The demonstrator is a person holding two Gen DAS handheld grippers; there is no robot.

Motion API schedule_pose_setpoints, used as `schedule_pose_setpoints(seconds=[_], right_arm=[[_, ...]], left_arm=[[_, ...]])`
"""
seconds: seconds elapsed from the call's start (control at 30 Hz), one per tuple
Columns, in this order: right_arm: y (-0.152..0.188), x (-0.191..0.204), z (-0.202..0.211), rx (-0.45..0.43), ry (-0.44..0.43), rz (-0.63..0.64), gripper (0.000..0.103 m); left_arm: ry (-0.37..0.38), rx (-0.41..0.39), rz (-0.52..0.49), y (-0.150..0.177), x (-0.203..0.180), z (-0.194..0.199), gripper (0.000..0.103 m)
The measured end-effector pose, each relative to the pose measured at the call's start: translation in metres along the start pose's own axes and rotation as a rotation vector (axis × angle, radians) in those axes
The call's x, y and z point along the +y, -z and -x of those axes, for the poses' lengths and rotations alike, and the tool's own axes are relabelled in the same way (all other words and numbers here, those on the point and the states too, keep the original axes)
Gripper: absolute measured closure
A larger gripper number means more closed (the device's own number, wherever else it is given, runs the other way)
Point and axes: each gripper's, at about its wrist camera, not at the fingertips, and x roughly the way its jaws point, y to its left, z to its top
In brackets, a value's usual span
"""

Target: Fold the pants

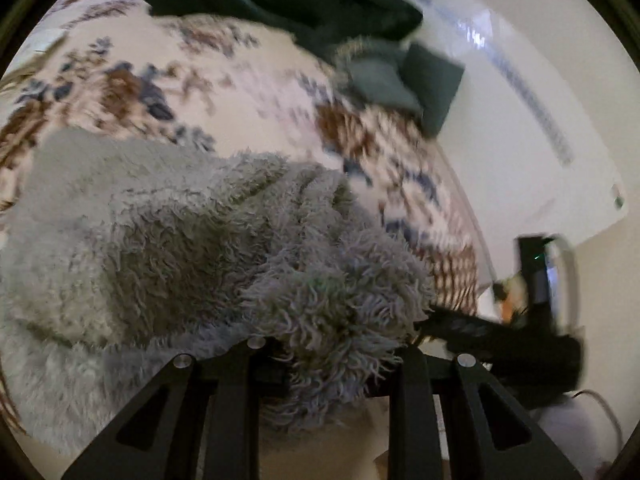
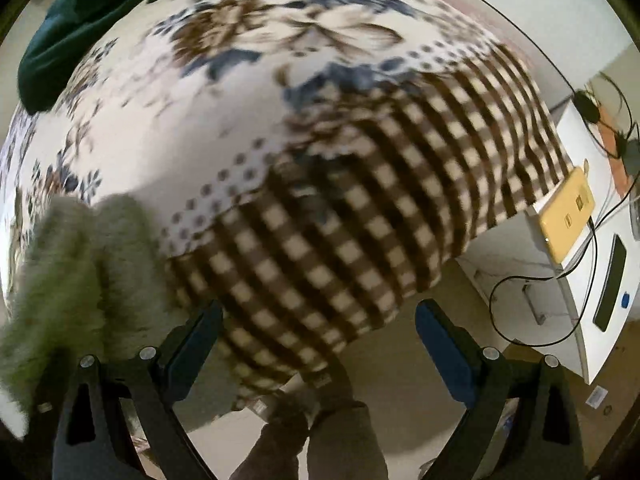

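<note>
The fluffy grey-green pants (image 1: pixel 192 240) lie bunched on the floral bedspread (image 1: pixel 208 80). My left gripper (image 1: pixel 328 352) is shut on a fold of the pants, the shaggy cloth filling the gap between its fingers. In the right wrist view the pants (image 2: pixel 76 272) show blurred at the lower left. My right gripper (image 2: pixel 320 332) is open and empty, over the checkered edge of the bedspread (image 2: pixel 340 220), to the right of the pants. The right gripper also shows in the left wrist view (image 1: pixel 532 320), dark and blurred.
Dark green clothes (image 1: pixel 288 0) lie heaped at the far side of the bed, also in the right wrist view (image 2: pixel 80 20). A white side table (image 2: pixel 560 272) with a yellow device (image 2: pixel 568 212) and cables stands right of the bed. A person's legs (image 2: pixel 312 432) show below.
</note>
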Motion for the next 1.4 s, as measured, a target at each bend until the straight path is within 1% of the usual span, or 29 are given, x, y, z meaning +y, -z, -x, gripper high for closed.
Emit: schedule_pose_setpoints(seconds=[0.07, 0.13, 0.17, 0.23, 0.27, 0.3, 0.37, 0.4, 0.43, 0.5, 0.53, 0.6, 0.63, 0.67, 0.7, 0.73, 0.77, 0.83, 0.87, 0.9, 0.93, 1.0, 1.13, 1.23, 1.27, 1.3, 1.33, 1.37, 1.4], right_arm=[[-0.005, -0.012, -0.003, 0.0, -0.021, -0.019, 0.004], [-0.009, -0.017, -0.002, 0.0, -0.078, -0.039, 0.004], [-0.012, -0.021, -0.001, 0.0, -0.122, -0.051, 0.004], [-0.016, -0.024, 0.004, -0.011, -0.172, -0.063, 0.004], [-0.019, -0.025, 0.006, -0.017, -0.207, -0.066, 0.001], [-0.022, -0.026, 0.008, -0.016, -0.236, -0.068, 0.0], [-0.025, -0.022, 0.013, -0.007, -0.306, -0.072, 0.0], [-0.026, -0.019, 0.014, -0.002, -0.331, -0.071, 0.0], [-0.027, -0.012, 0.016, 0.008, -0.369, -0.065, 0.0], [-0.028, 0.003, 0.017, 0.035, -0.424, -0.039, 0.0], [-0.027, 0.018, 0.015, 0.064, -0.46, -0.013, 0.0], [-0.024, 0.044, 0.011, 0.111, -0.507, 0.035, 0.0], [-0.023, 0.057, 0.007, 0.132, -0.525, 0.061, 0.0], [-0.022, 0.075, -0.001, 0.157, -0.532, 0.094, 0.0], [-0.022, 0.084, -0.006, 0.166, -0.511, 0.109, 0.0], [-0.022, 0.097, -0.015, 0.174, -0.474, 0.126, 0.0], [-0.022, 0.105, -0.023, 0.18, -0.459, 0.143, 0.0], [-0.022, 0.116, -0.04, 0.207, -0.439, 0.156, 0.0], [-0.022, 0.12, -0.049, 0.24, -0.477, 0.143, 0.007], [-0.022, 0.12, -0.052, 0.243, -0.51, 0.123, 0.044], [-0.022, 0.121, -0.048, 0.23, -0.525, 0.114, 0.062], [-0.024, 0.127, -0.035, 0.168, -0.464, 0.172, 0.072], [-0.038, 0.129, 0.006, 0.027, -0.407, 0.21, 0.074], [-0.057, 0.13, 0.008, -0.02, -0.331, 0.222, 0.074], [-0.063, 0.131, 0.001, -0.015, -0.307, 0.216, 0.074], [-0.067, 0.133, -0.006, 0.006, -0.3, 0.223, 0.07], [-0.07, 0.137, -0.02, 0.077, -0.3, 0.218, 0.068], [-0.071, 0.13, -0.026, 0.122, -0.311, 0.191, 0.064], [-0.07, 0.127, -0.027, 0.141, -0.323, 0.169, 0.054]], left_arm=[[0.002, 0.046, 0.001, 0.0, -0.004, -0.018, 0.084], [-0.007, 0.098, 0.042, -0.002, -0.002, -0.027, 0.084], [-0.018, 0.114, 0.057, -0.002, -0.004, -0.027, 0.08], [-0.027, 0.127, 0.046, -0.001, -0.012, -0.025, 0.064], [-0.014, 0.134, 0.028, -0.001, -0.018, -0.02, 0.041], [0.005, 0.142, 0.021, -0.002, -0.021, -0.016, 0.026], [0.037, 0.134, 0.013, -0.003, -0.025, -0.004, 0.024], [0.032, 0.128, 0.003, -0.005, -0.027, 0.003, 0.02], [0.022, 0.12, -0.01, -0.006, -0.027, 0.008, 0.018], [-0.006, 0.076, -0.027, -0.014, -0.02, 0.032, 0.018], [-0.035, 0.044, -0.019, -0.021, -0.009, 0.048, 0.018], [-0.094, 0.006, 0.018, -0.034, 0.018, 0.066, 0.018], [-0.14, -0.02, 0.057, -0.043, 0.043, 0.078, 0.018], [-0.168, -0.027, 0.079, -0.048, 0.058, 0.081, 0.018], [-0.212, -0.03, 0.12, -0.056, 0.082, 0.085, 0.018], [-0.236, -0.032, 0.148, -0.061, 0.102, 0.087, 0.018], [-0.271, -0.029, 0.186, -0.069, 0.127, 0.087, 0.018], [-0.294, -0.019, 0.23, -0.076, 0.155, 0.084, 0.018], [-0.297, -0.02, 0.25, -0.08, 0.167, 0.083, 0.018], [-0.301, -0.017, 0.259, -0.082, 0.177, 0.08, 0.018], [-0.297, -0.01, 0.256, -0.085, 0.181, 0.078, 0.018], [-0.272, 0.004, 0.244, -0.092, 0.186, 0.072, 0.018], [-0.212, 0.028, 0.215, -0.105, 0.182, 0.069, 0.018], [-0.169, 0.048, 0.171, -0.117, 0.168, 0.06, 0.018], [-0.144, 0.07, 0.147, -0.121, 0.162, 0.051, 0.018], [-0.139, 0.087, 0.134, -0.123, 0.159, 0.044, 0.018], [-0.128, 0.107, 0.12, -0.126, 0.156, 0.035, 0.018], [-0.101, 0.149, 0.1, -0.128, 0.154, 0.02, 0.018], [-0.106, 0.177, 0.085, -0.13, 0.154, 0.01, 0.018]])
